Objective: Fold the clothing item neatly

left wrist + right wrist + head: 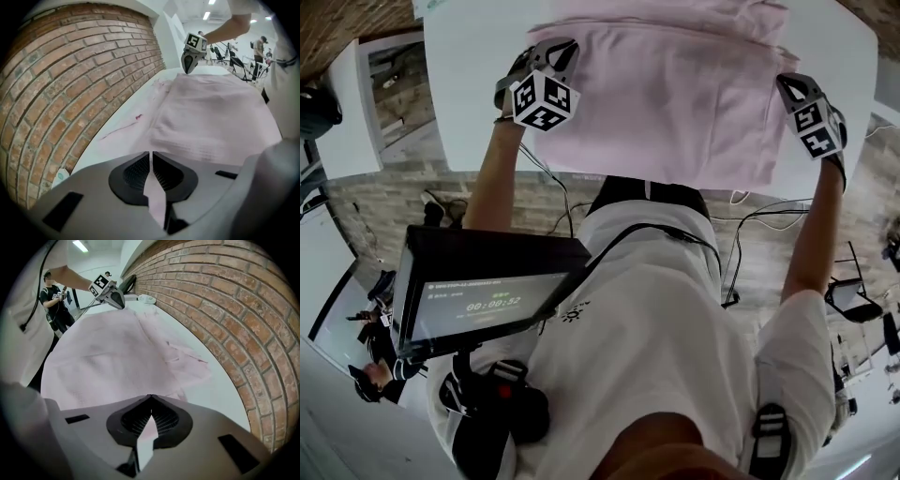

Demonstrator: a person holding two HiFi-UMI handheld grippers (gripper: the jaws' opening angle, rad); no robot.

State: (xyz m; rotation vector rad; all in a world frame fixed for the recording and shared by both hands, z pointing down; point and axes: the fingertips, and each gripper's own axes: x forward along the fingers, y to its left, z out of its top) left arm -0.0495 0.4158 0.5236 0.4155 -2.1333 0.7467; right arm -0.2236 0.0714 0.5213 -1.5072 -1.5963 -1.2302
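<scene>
A pink garment point(675, 94) is being carried by a white table point(469, 103). It is lying there in flat, smooth layers that reach towards the near edge, where the person is standing. A strip of bare table is being left between the cloth and the far edge, along which a brick wall point(70, 70) is running. The looser, creased parts of the garment are lying on that far side. A small white object point(146, 299) is resting near the table's left end by the wall, and what it is cannot be told. The left gripper point(558, 49) is being held at the garment's left edge, pointing steeply down at the table. Its jaws are being kept all but closed, with a thin strip of the pink cloth pinched between the ribbed pads point(136, 171). The right gripper point(787, 84) is being held at the garment's right edge, likewise tilted downward. Its jaws are being pressed together until the tips meet, and a fold of the same cloth is being clamped between them. The two grippers are being kept well apart, with the full width of the top layer stretched flat between them. Each is being carried by a bare forearm point(502, 178) reaching over the near edge.
</scene>
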